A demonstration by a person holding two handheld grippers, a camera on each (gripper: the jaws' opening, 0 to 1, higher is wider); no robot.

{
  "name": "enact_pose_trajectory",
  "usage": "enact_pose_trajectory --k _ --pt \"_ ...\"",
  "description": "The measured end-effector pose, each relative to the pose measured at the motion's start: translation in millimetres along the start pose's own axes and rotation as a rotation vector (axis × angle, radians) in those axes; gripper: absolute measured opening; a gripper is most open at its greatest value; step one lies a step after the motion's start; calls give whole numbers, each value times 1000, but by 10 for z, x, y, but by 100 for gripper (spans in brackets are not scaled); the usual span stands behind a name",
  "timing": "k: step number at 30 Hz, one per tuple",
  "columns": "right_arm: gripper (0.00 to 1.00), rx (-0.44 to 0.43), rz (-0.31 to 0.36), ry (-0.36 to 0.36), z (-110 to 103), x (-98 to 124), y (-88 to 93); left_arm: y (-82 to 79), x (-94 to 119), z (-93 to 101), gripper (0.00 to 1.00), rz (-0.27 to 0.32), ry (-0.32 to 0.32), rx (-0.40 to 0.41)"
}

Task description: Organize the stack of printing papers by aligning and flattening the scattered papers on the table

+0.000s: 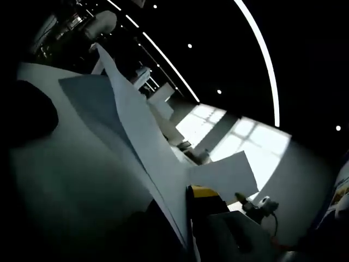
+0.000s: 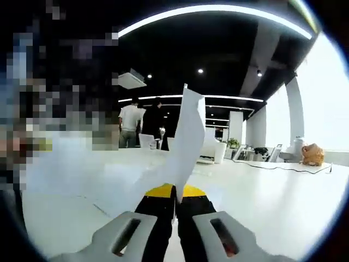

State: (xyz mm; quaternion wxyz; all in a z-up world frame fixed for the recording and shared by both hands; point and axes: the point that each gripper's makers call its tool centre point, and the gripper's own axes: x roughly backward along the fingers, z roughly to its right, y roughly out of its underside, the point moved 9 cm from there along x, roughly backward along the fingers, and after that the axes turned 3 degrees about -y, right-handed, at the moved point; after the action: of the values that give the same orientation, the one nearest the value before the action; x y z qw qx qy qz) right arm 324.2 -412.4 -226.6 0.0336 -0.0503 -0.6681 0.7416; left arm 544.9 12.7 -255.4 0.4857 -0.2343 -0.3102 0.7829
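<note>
Left gripper view dim, backlit | right gripper view bright, window (image 2: pixel 332 109) glare | fisheye-bent edges

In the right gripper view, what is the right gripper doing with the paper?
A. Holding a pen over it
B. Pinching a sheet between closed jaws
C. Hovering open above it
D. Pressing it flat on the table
B: the right gripper has its jaws closed on a sheet of paper that rises upright between them.

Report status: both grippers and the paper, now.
Right gripper shut on paper sheet, sheet standing up off the white table. Left gripper state unclear; a sheet rises close before its camera. Nothing blocking seen.
</note>
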Motion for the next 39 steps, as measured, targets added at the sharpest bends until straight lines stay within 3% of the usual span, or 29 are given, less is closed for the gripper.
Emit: enact_pose_trajectory --k 8,17,22,27,33,36,39 --pt "0 -26 41 -11 31 -21 -116 -1 9 2 7 11 -4 0" --pt "0 -113 144 -62 -88 -76 -461 -3 7 -5 7 10 -10 2" --pt "0 -191 171 -166 -130 -158 -701 -4 10 -6 7 11 -12 -1" --pt "0 -246 136 -299 -193 -202 -929 -8 8 -10 7 11 -12 0" --pt "0 -232 126 -345 -218 -233 -1149 -15 11 -15 7 15 -9 1" --pt "0 -245 86 -436 -316 -222 -1237 -18 12 -15 7 17 -7 3" --pt "0 -257 87 -497 -403 -186 -1321 -19 11 -15 7 16 -6 3"
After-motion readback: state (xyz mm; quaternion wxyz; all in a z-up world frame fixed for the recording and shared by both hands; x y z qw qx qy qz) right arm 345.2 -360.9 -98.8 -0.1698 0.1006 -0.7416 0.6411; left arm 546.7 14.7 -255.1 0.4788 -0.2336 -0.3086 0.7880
